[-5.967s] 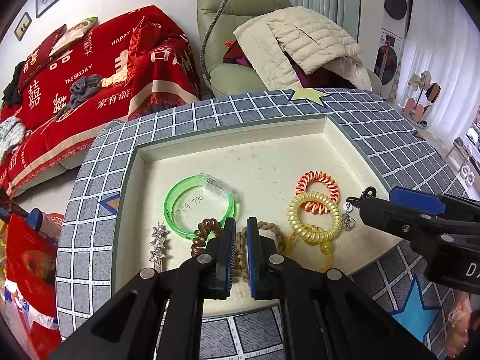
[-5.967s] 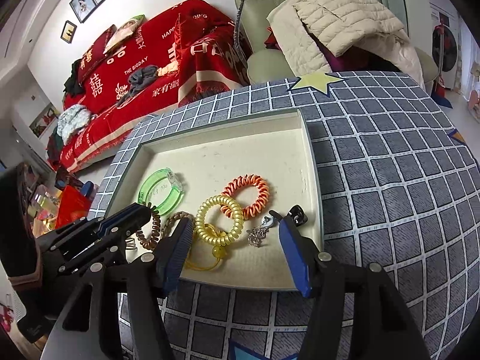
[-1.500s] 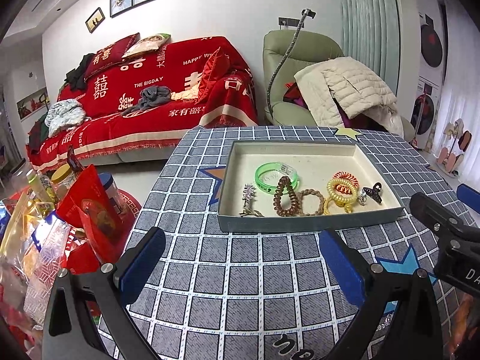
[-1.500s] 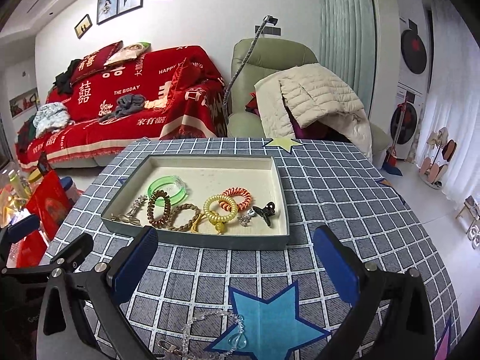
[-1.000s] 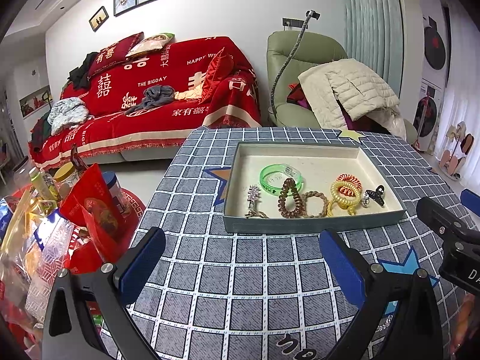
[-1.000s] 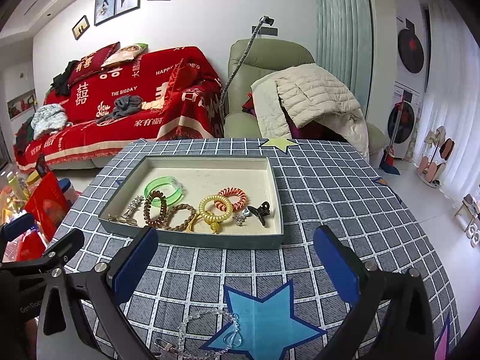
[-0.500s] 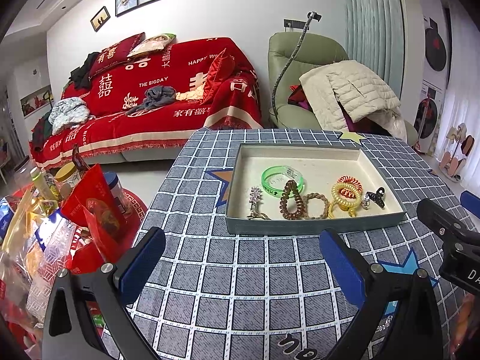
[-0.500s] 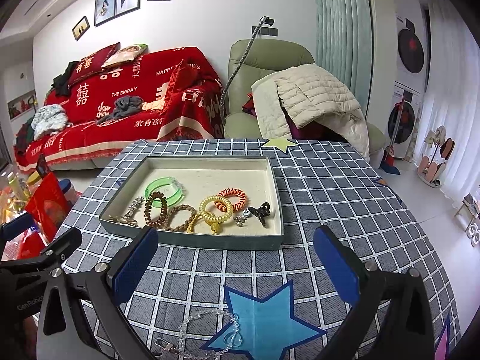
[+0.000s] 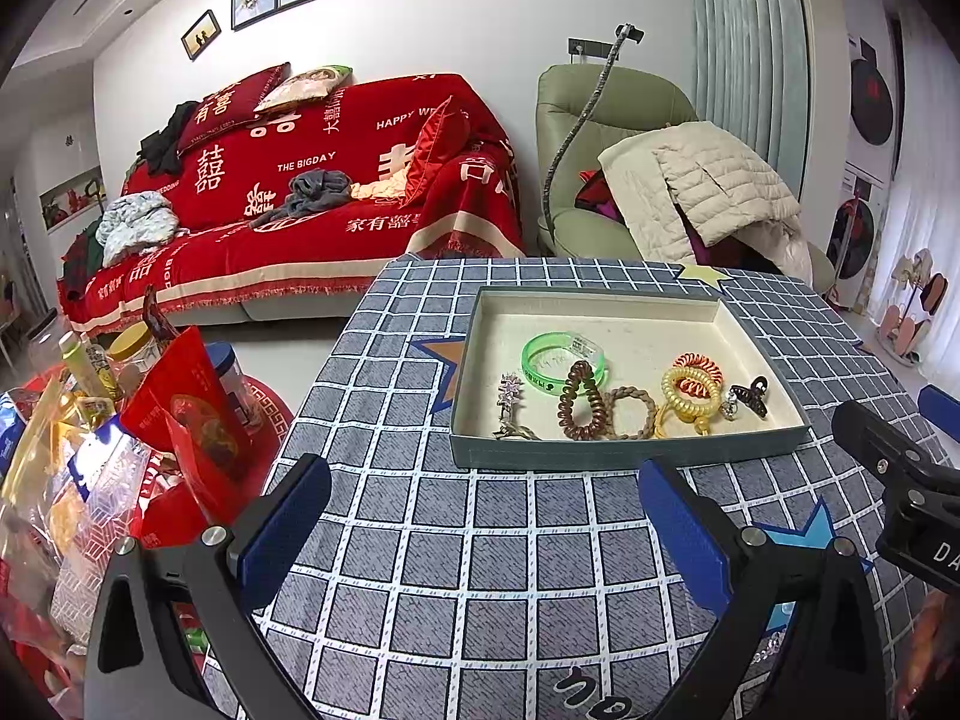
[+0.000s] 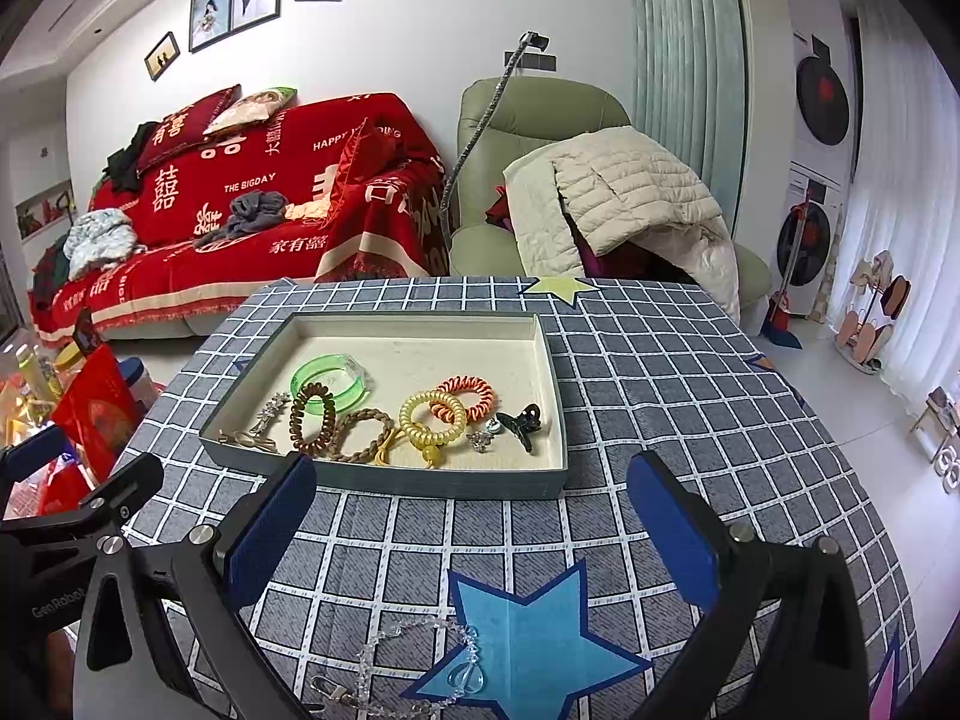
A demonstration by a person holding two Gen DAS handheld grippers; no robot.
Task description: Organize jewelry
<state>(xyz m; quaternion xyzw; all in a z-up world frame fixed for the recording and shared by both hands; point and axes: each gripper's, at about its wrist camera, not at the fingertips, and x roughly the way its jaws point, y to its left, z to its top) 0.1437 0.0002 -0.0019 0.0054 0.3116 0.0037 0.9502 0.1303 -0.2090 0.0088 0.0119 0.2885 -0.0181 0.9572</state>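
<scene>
With both grippers spread wide and empty, my right gripper hangs above the crystal bead chain on the checked cloth; my left gripper sits beside it. Tray beyond holds the other pieces. Risk: loose chain may slip or trail out of a pinch.

Your surface: a table under a grey-blue grid-patterned cloth with star prints. On it, ahead of both open jaws, a shallow grey-green rectangular tray; beneath your right jaws, a clear crystal bead chain.
</scene>
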